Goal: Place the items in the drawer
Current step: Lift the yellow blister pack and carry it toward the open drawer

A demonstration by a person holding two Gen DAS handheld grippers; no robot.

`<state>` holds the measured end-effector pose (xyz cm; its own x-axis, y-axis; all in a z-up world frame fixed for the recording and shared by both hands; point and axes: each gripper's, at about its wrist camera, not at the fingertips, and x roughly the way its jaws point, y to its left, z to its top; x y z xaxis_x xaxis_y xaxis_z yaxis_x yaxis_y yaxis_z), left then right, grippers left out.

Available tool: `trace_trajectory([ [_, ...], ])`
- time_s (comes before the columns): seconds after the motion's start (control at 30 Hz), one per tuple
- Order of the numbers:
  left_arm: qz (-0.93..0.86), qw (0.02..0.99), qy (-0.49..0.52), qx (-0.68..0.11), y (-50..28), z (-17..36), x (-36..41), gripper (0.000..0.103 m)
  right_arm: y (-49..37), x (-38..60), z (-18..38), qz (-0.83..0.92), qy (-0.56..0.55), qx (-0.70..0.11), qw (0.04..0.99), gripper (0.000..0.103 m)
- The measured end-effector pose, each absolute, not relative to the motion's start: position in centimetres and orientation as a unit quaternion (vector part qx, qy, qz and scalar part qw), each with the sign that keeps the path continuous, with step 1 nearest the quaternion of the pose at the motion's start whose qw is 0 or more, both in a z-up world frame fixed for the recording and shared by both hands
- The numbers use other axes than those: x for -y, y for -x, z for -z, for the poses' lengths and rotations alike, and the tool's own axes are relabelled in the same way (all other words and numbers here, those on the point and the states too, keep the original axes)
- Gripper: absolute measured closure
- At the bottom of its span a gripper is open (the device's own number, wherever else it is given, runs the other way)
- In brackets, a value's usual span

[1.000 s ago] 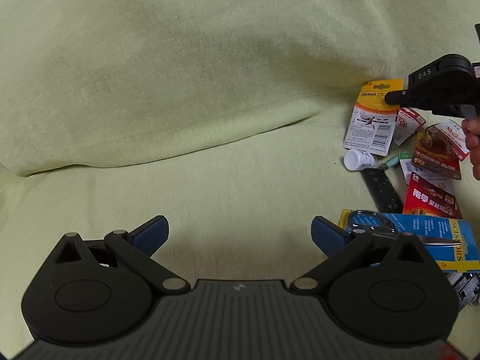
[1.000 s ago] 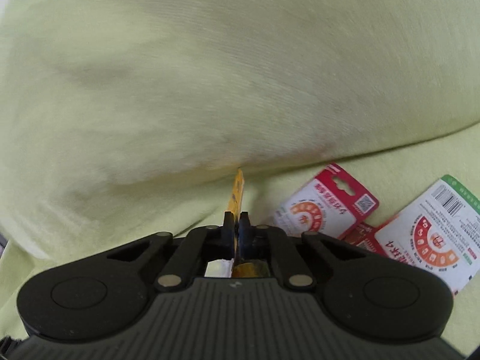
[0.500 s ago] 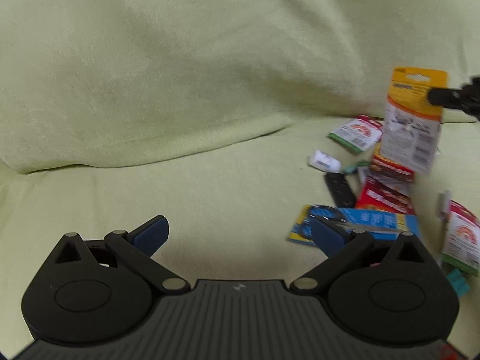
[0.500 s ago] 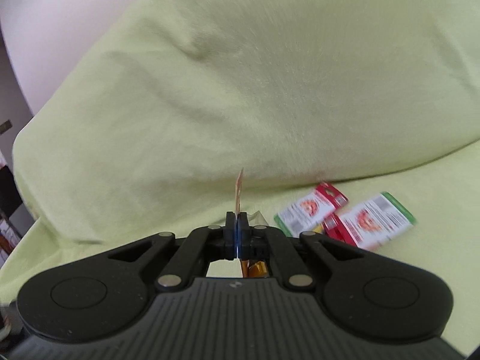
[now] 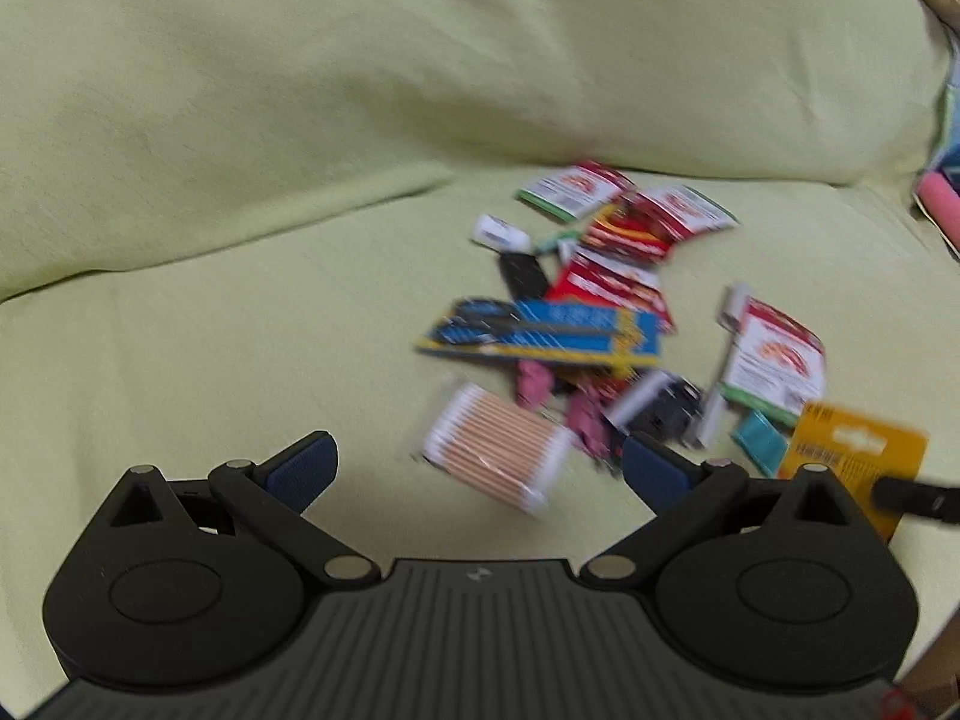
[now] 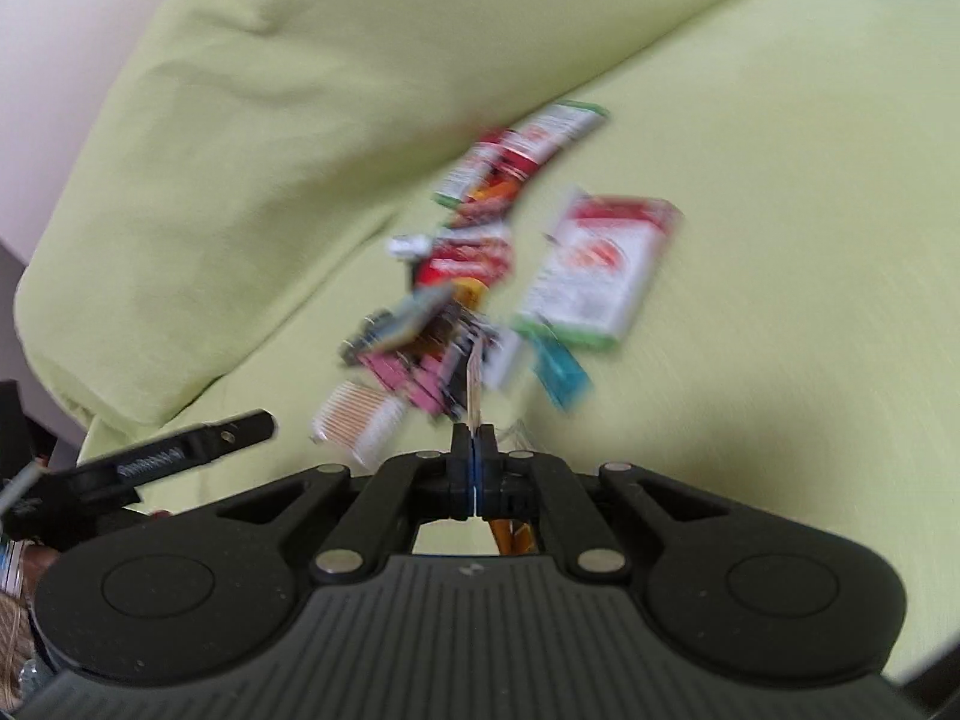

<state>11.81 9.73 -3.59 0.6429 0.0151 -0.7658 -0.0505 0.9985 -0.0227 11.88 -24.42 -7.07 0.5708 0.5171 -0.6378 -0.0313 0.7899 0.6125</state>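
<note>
A blurred pile of small packets lies on the yellow-green sofa cover (image 5: 240,300). It includes a blue scissors card (image 5: 540,330), a cotton swab pack (image 5: 498,444) and red-and-white packets (image 5: 774,360). My left gripper (image 5: 477,468) hovers open and empty just short of the swab pack. My right gripper (image 6: 474,438) is shut on an orange blister card (image 6: 476,372), which shows edge-on there. In the left wrist view the orange card (image 5: 852,450) hangs at the lower right, clear of the pile. No drawer is in view.
The sofa's back cushion (image 5: 420,60) rises behind the pile. A pink object (image 5: 942,198) and a wooden rim sit at the far right edge. One black finger of the left gripper (image 6: 198,444) reaches in at the left of the right wrist view.
The right gripper has lifted the orange card off the pile and carried it back toward the near right. Both views have pulled back, so the whole pile now shows.
</note>
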Motion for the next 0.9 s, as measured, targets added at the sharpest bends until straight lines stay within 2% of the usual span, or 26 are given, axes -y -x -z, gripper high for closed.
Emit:
trace_trajectory([
  [0.27, -0.007, 0.895, 0.02, -0.446, -8.3, 4.6, -8.4, 0.001, -6.9, 25.3, 7.3, -0.145, -0.266, -0.438, 0.847, 0.101],
  [0.5, -0.004, 0.891, 0.016, -0.454, -6.9, 4.8, -7.9, 0.002, -6.6, 26.1, 8.0, -0.15, -0.282, -0.432, 0.843, 0.096],
  [0.7, -0.002, 0.891, 0.013, -0.453, -6.3, 4.5, -7.4, 0.002, -7.0, 24.8, 8.3, -0.147, -0.268, -0.423, 0.853, 0.101],
  [0.9, 0.005, 0.891, 0.007, -0.454, -5.8, 4.5, -6.5, 0.002, -6.0, 26.4, 8.4, -0.129, -0.327, -0.42, 0.837, 0.101],
])
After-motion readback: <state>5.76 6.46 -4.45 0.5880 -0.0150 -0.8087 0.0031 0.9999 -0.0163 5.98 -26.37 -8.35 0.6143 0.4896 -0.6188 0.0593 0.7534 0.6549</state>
